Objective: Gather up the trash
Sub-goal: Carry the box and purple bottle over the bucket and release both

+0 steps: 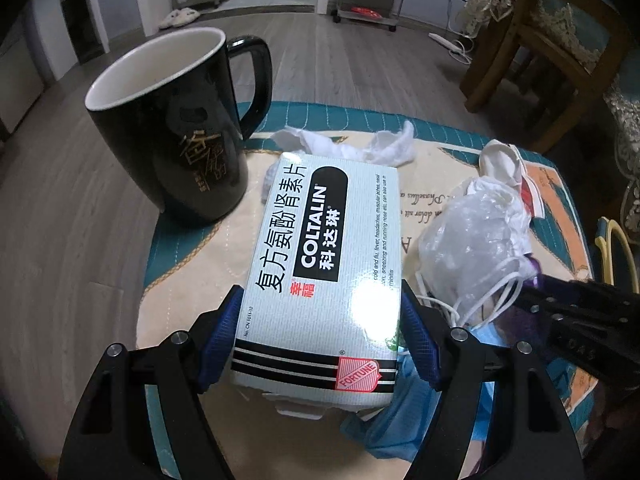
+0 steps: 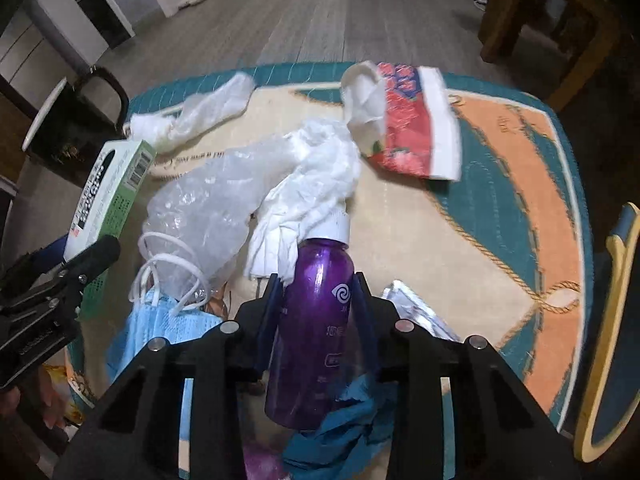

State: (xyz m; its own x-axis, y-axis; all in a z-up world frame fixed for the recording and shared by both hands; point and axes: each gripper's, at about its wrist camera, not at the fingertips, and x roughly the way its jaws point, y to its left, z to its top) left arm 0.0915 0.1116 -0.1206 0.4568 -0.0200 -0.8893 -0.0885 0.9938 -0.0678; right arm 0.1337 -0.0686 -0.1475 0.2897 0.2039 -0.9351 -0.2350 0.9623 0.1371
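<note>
My left gripper [image 1: 320, 316] is shut on a white Coltalin medicine box [image 1: 324, 264], held above the small table; the box also shows in the right wrist view [image 2: 108, 196]. My right gripper [image 2: 318, 300] is shut on a purple plastic bottle [image 2: 316, 328] with a white cap. Loose trash lies on the table: a clear plastic bag [image 2: 200, 216], crumpled white tissue [image 2: 316, 168], a blue face mask [image 2: 160, 328], a red and white wrapper [image 2: 416, 128], a crushed paper cup [image 2: 364, 100], a blue bag [image 2: 344, 428].
A black mug [image 1: 176, 120] stands at the table's left edge. The table wears a teal, cream and orange cover [image 2: 520, 184]. Wooden chair legs [image 1: 532, 56] stand at the far right. More white tissue [image 1: 360, 144] lies beyond the box. A foil packet [image 2: 420, 312] lies right of the bottle.
</note>
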